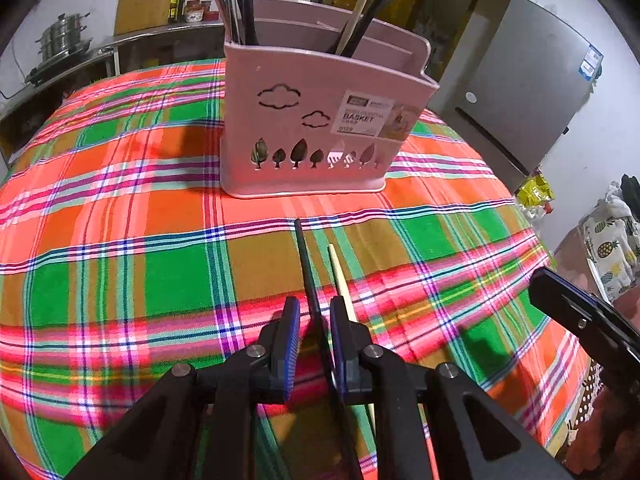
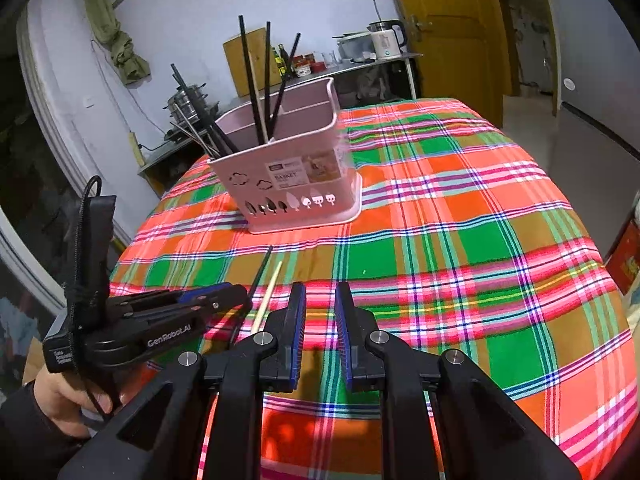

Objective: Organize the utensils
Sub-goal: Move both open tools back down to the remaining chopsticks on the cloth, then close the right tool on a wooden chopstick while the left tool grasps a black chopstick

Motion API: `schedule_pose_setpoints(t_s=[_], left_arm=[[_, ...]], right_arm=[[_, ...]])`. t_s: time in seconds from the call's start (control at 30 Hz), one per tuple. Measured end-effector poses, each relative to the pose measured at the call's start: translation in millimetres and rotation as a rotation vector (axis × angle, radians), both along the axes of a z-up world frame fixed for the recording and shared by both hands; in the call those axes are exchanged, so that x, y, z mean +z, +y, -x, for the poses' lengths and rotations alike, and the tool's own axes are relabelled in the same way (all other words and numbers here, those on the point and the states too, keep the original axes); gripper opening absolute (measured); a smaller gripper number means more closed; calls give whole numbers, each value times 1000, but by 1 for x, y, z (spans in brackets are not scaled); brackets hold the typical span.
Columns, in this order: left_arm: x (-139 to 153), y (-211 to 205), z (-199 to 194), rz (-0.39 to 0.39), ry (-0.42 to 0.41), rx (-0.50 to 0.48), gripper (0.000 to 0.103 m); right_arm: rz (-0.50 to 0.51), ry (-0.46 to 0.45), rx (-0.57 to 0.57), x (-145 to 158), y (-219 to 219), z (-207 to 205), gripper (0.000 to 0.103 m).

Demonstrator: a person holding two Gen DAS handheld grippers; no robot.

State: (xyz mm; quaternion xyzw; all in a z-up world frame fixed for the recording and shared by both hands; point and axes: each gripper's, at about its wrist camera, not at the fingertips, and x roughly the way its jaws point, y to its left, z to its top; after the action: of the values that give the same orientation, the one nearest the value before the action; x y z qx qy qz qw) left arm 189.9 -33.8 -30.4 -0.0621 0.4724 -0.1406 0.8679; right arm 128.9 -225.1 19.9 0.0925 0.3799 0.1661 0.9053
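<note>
A pink utensil basket (image 1: 320, 120) stands on the plaid tablecloth and holds several chopsticks; it also shows in the right wrist view (image 2: 288, 176). My left gripper (image 1: 315, 316) straddles a black chopstick (image 1: 306, 264), its jaws narrowed around it with a small gap on the left side. A pale wooden chopstick (image 1: 340, 276) lies just right of it on the cloth. In the right wrist view the left gripper (image 2: 240, 294) is at the black chopstick (image 2: 262, 268), beside the wooden one (image 2: 270, 292). My right gripper (image 2: 320, 300) is open and empty, hovering over the cloth.
The round table's plaid cloth (image 2: 460, 240) spreads to the right. A grey fridge (image 1: 528, 80) stands behind the table, with a steel counter with pots (image 1: 64, 44) at back left. A yellow door (image 2: 444, 28) and a kettle (image 2: 386, 40) are behind.
</note>
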Motion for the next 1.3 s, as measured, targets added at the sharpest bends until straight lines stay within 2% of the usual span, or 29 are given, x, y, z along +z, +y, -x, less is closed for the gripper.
schedule_pose_setpoints(t_s=[0.17, 0.27, 0.43, 0.8, 1.1, 1.3], left_arm=[[-7, -5, -4, -26, -5, -10, 15], [-8, -6, -3, -59, -16, -14, 9], [-8, 9, 4, -68, -20, 6, 8], [-7, 65, 26, -26, 2, 85, 8], [-8, 82, 4, 14, 35, 117, 8], [-9, 79, -11, -6, 41, 101, 8]], right_arm=[[-2, 10, -1, -5, 0, -3, 15], [-2, 17, 1, -7, 2, -4, 15], [0, 21, 16, -8, 9, -7, 15], [30, 65, 107, -24, 55, -26, 15], [65, 132, 134, -45, 83, -54, 15], [111, 166, 141, -53, 96, -68, 15]])
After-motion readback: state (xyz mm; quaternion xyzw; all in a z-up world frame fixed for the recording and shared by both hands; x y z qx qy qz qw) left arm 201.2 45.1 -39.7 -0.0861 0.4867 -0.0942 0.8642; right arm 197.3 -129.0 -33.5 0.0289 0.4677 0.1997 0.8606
